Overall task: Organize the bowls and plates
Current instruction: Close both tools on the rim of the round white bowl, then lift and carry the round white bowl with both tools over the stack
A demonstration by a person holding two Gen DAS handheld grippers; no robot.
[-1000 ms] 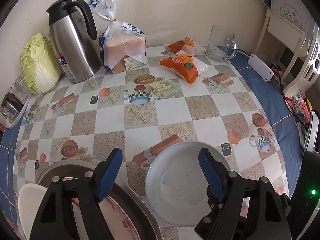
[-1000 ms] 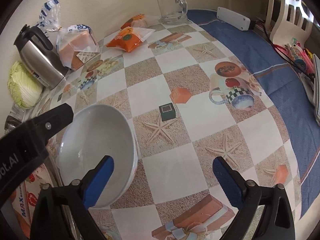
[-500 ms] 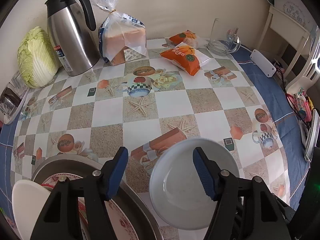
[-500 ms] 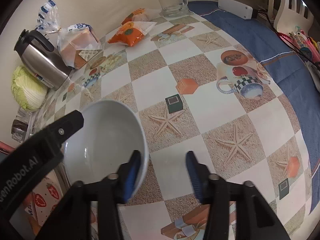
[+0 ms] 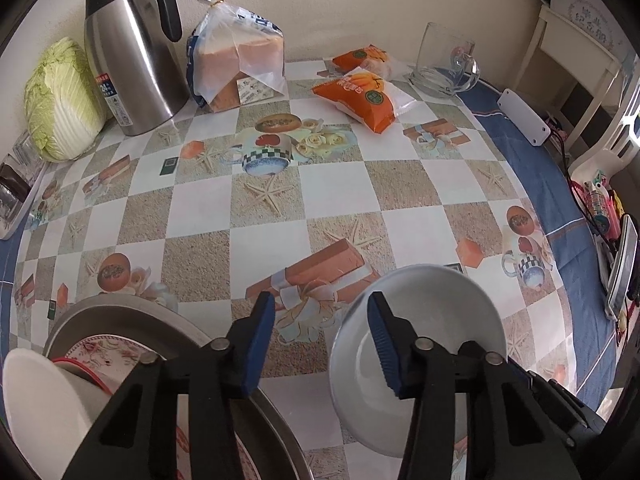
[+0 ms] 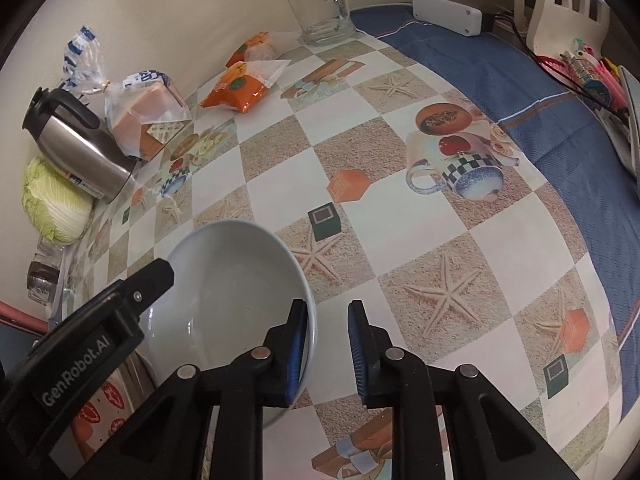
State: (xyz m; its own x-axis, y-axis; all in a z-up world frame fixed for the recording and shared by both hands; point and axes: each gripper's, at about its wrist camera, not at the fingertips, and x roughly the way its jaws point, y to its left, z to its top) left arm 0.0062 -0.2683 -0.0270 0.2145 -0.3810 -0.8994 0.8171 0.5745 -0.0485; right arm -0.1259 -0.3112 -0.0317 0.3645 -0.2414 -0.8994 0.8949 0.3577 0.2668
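Observation:
A plain white bowl (image 5: 440,320) sits on the patterned tablecloth, also in the right wrist view (image 6: 228,280). My left gripper (image 5: 320,340) is open, its right finger over the bowl's left rim, its left finger outside. My right gripper (image 6: 328,344) is partly closed, its left finger inside the bowl's right rim, its right finger outside; a gap remains and the jaws do not pinch the rim. A metal tray (image 5: 132,316) at lower left holds a flowered plate (image 5: 104,356) and a white dish (image 5: 36,400).
At the back stand a steel kettle (image 5: 128,52), a cabbage (image 5: 60,100), a bread bag (image 5: 236,64), orange snack packs (image 5: 360,96) and a glass mug (image 5: 444,60). A blue cloth (image 5: 560,208) with a white power strip (image 5: 524,116) lies right.
My right gripper's fingers have closed from wide open to a narrow gap around the bowl's right rim. My left gripper has narrowed and pulled back a little.

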